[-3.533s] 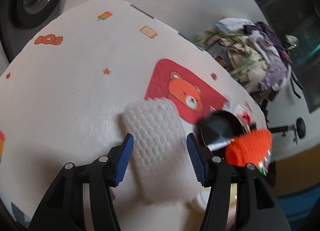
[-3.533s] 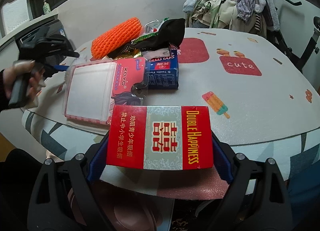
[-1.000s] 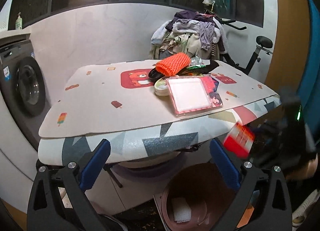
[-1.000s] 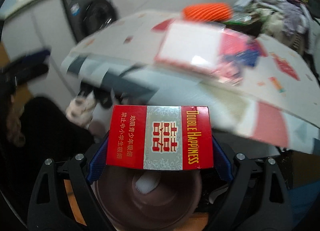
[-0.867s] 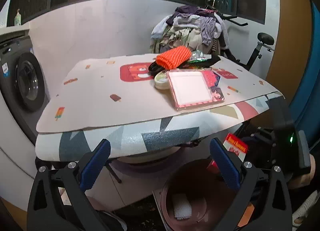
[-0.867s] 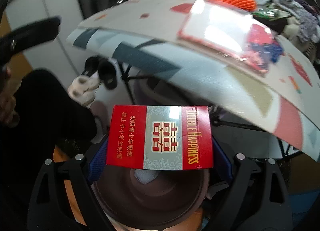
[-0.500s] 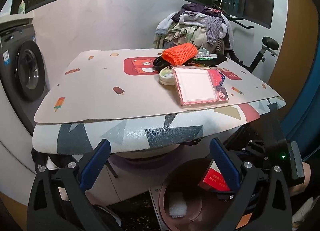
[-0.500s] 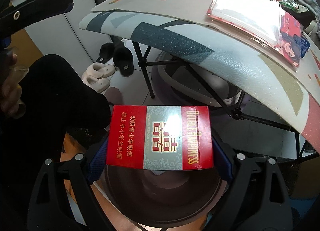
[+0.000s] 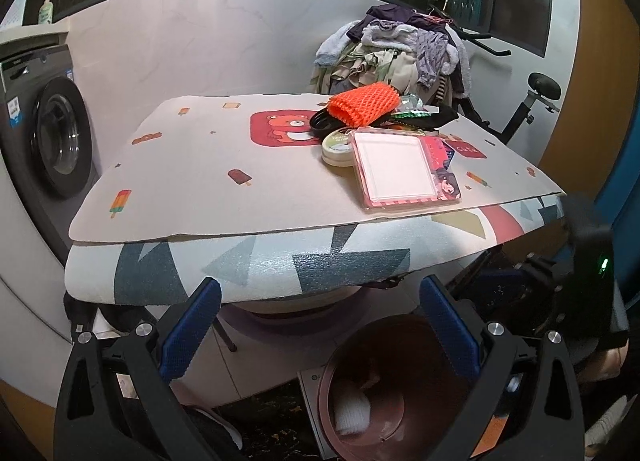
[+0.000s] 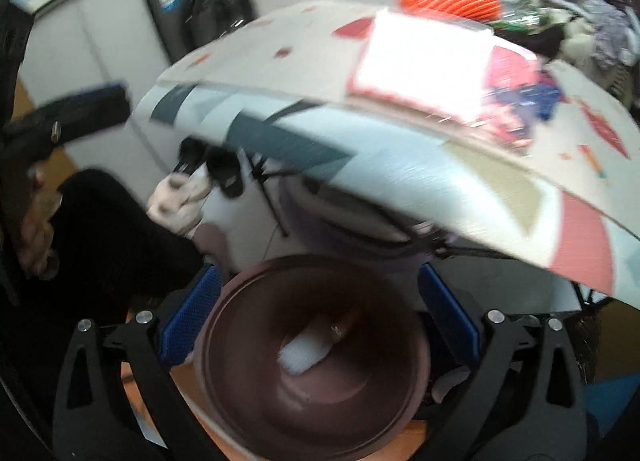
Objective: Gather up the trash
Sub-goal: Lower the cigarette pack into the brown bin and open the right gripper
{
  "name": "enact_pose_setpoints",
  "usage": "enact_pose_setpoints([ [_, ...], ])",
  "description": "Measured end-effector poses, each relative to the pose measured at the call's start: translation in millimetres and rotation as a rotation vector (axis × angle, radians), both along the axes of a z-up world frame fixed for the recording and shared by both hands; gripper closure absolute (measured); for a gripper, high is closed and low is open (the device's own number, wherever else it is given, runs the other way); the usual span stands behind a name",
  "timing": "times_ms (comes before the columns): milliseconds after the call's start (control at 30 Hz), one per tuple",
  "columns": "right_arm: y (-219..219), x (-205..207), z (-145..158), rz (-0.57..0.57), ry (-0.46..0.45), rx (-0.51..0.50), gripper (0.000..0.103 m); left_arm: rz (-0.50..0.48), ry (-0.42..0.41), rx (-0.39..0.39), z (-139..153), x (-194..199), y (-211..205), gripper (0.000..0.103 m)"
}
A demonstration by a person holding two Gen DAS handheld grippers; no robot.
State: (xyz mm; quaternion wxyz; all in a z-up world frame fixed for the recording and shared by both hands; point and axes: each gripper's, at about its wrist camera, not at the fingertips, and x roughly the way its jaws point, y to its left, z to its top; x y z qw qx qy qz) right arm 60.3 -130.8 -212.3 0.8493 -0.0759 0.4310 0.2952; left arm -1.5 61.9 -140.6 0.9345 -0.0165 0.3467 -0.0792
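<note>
Both grippers, left (image 9: 320, 325) and right (image 10: 318, 317), gape wide and empty above a round, smooth maroon bin (image 10: 312, 345) holding white netted foam (image 10: 304, 351).

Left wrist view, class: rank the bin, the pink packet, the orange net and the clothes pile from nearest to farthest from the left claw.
1. Bin: on the floor, right beneath the left claw.
2. Pink packet: near edge of the table, right side.
3. Orange net: farther back on the table.
4. Clothes pile: behind the table, by the wall.
</note>
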Motion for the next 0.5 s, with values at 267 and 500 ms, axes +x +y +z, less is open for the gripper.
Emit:
enact_pose_setpoints([
  [267,-45,5,29,-0.214,-0.155,0.080,0.006,-0.003,0.008,0.012,-2,2,-3,0.006],
  [500,-69,8,39,-0.299,-0.205,0.158,0.006,-0.005,0.016,0.021,-4,3,-5,0.006],
])
